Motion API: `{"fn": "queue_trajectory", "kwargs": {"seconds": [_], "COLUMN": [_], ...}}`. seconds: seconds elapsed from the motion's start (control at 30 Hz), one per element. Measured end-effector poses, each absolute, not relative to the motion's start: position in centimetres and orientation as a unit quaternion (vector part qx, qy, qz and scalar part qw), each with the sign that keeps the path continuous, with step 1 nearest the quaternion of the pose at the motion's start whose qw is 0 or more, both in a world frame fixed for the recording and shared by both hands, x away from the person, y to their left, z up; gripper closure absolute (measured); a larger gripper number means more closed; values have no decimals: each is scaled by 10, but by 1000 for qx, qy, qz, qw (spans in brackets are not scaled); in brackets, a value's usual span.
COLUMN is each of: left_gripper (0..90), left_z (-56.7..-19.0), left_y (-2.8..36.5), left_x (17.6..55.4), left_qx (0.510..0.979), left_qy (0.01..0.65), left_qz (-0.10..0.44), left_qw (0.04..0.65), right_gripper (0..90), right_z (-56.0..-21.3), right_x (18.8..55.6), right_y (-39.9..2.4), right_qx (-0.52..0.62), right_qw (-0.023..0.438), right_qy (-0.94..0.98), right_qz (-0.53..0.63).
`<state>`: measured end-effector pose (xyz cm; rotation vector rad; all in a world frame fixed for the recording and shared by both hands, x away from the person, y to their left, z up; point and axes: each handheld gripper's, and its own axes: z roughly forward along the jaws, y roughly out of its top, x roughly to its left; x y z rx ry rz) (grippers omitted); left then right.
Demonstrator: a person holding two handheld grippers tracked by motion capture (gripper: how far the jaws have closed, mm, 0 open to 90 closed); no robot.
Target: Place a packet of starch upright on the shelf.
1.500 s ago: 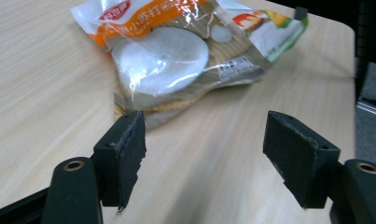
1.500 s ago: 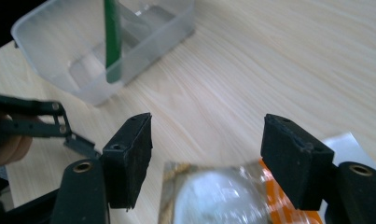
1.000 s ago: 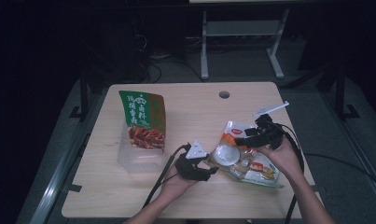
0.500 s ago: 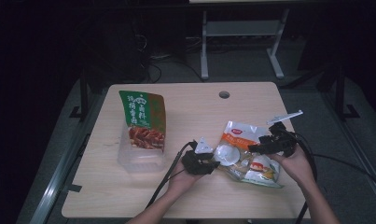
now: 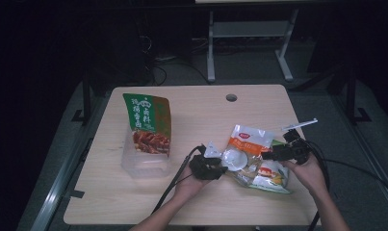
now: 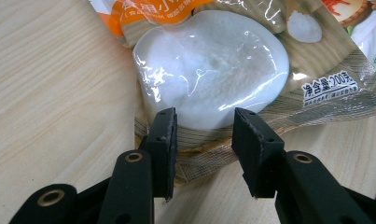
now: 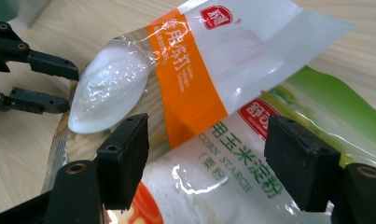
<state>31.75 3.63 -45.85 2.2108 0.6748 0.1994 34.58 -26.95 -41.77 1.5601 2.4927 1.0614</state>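
Right now the left tongs (image 6: 204, 116) stand part-way released. They have just been closing, and the bottom hem of the pouch (image 6: 213, 60) lies flat between the pads, but neither pad seems to pinch it. In the high view they (image 5: 220, 163) sit at the pouch's near-left end, touching or almost touching it. The right tongs (image 7: 209, 126) gape wide and hold nothing. They hover over the starch bag (image 7: 223, 186), with the pouch's orange band just ahead of them.

The pouch (image 5: 242, 149) lies on the bench (image 5: 206, 110), partly on top of the starch bag (image 5: 273, 178). Its powder-filled bottom points at the left tongs, and its empty top runs away toward the far right. So its long axis goes almost straight out from the left tongs, which are the nearer pair. The right tongs (image 5: 268, 155) come at its side from across the starch bag. A pinch on the hem looks like the left hand's job, and it would need the pads turned to bite the flat film from above and below.
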Motion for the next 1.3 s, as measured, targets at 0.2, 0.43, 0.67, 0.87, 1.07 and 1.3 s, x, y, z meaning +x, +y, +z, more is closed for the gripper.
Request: {"fn": "queue_trajectory", "kwargs": {"seconds": [0.2, 0.43, 0.67, 0.87, 1.07, 1.3], "left_gripper": [596, 593, 593, 585, 575, 547], "left_z": [-459, -459, -459, -459, -459, -459], "left_y": [36, 36, 35, 35, 34, 35], "left_x": [318, 317, 317, 317, 316, 317], "left_qx": [874, 875, 876, 877, 878, 878], "left_qy": [265, 264, 262, 261, 260, 261], "left_qz": [79, 80, 83, 85, 84, 80], "left_qw": [399, 398, 396, 394, 394, 394], "right_gripper": [316, 363, 475, 619, 790, 885], "right_z": [-426, -430, -431, -434, -433, -431], "right_x": [357, 363, 367, 368, 368, 368], "right_y": [-258, -250, -245, -236, -231, -226], "right_qx": [495, 493, 491, 482, 473, 461], "right_qw": [-1, -12, -27, -43, -48, -42], "right_qy": [800, 800, 799, 805, 808, 816], "right_qz": [340, 341, 347, 343, 348, 346]}}
